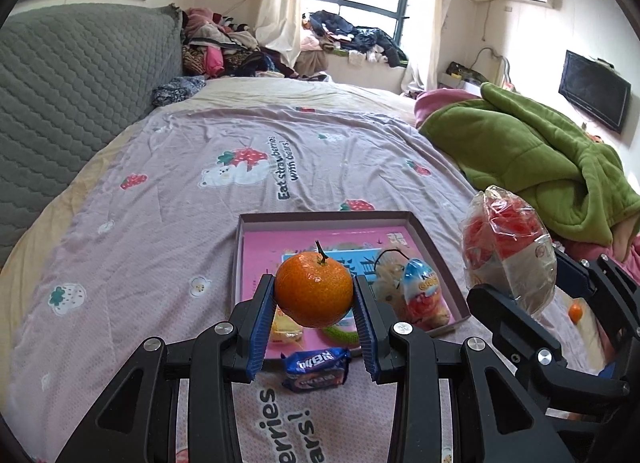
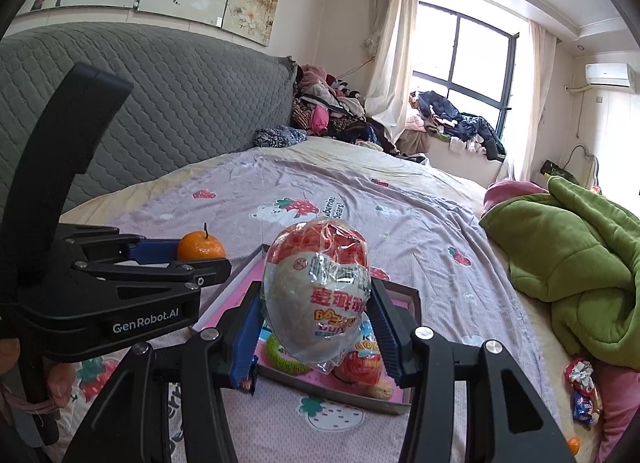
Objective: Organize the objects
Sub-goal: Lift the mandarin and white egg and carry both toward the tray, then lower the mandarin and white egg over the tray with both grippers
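Note:
My left gripper [image 1: 314,299] is shut on an orange tangerine [image 1: 314,288] with a short stem, held in the air above the near edge of a shallow pink-lined box [image 1: 436,247] on the bed. My right gripper [image 2: 318,315] is shut on a clear snack bag [image 2: 318,291] with red print, also lifted above the box [image 2: 412,297]. In the right wrist view the left gripper [image 2: 200,259] and its tangerine [image 2: 201,247] hang to the left. The bag [image 1: 506,243] also shows at the right of the left wrist view. Inside the box lie a blue-and-red snack packet [image 1: 422,291], a green ring [image 1: 340,333] and a yellow item [image 1: 285,329].
A blue biscuit packet [image 1: 316,369] lies on the lilac bedsheet just in front of the box. A green blanket [image 1: 532,167] is heaped at the right. More wrapped snacks [image 2: 582,391] and a second tangerine [image 1: 575,312] lie at the bed's right edge. A grey headboard [image 1: 80,75] runs along the left.

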Motion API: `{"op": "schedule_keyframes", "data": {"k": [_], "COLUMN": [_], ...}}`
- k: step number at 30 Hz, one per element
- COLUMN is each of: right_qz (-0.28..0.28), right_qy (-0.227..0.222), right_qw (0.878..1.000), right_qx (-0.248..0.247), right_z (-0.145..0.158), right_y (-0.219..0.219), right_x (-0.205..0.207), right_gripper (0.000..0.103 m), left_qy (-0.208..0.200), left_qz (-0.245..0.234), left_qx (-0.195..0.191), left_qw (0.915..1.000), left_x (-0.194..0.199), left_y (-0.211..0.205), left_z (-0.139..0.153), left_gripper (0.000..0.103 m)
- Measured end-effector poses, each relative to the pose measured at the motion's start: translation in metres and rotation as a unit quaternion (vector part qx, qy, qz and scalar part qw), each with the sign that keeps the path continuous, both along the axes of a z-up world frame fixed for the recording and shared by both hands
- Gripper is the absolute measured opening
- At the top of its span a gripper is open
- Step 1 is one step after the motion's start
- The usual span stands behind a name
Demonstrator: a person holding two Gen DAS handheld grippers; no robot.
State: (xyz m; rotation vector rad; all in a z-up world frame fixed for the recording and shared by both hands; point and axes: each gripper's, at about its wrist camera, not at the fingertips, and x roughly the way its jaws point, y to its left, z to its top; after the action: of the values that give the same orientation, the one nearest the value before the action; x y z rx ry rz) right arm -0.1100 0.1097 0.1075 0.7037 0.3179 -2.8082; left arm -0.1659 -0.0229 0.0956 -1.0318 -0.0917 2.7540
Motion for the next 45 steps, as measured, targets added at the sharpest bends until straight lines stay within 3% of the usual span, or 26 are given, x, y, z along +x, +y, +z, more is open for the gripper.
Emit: {"op": "schedule_keyframes", "data": {"k": [21,34,45], "right_qz": [-0.005,-0.007,-0.011], "right_qy": [-0.015,-0.053,-0.120], "right_qw": [1.000,0.999,0.992], "right_qx": [0.007,0.013,0.024], "right_z": [-0.016,-0.047,-0.098], "right_y": [-0.014,-0.019,-0.026], "right_x": [-0.036,-0.066,-0.100], "right_gripper": [0.051,0.051,0.051], "left_qy": [-0.008,-0.031,-0.070], "left_qz": [0.012,0.018,0.019], "left_qx": [0.014,0.013,0.013], "left_qw": [0.9998,0.9993,0.9973], "left_x": [-0.034,-0.061,-0.086], "left_y": [-0.013,-0.020,-0.025], "left_z": [-0.020,-0.050,-0.093], "left_gripper": [0.039,0.039,0.039]}}
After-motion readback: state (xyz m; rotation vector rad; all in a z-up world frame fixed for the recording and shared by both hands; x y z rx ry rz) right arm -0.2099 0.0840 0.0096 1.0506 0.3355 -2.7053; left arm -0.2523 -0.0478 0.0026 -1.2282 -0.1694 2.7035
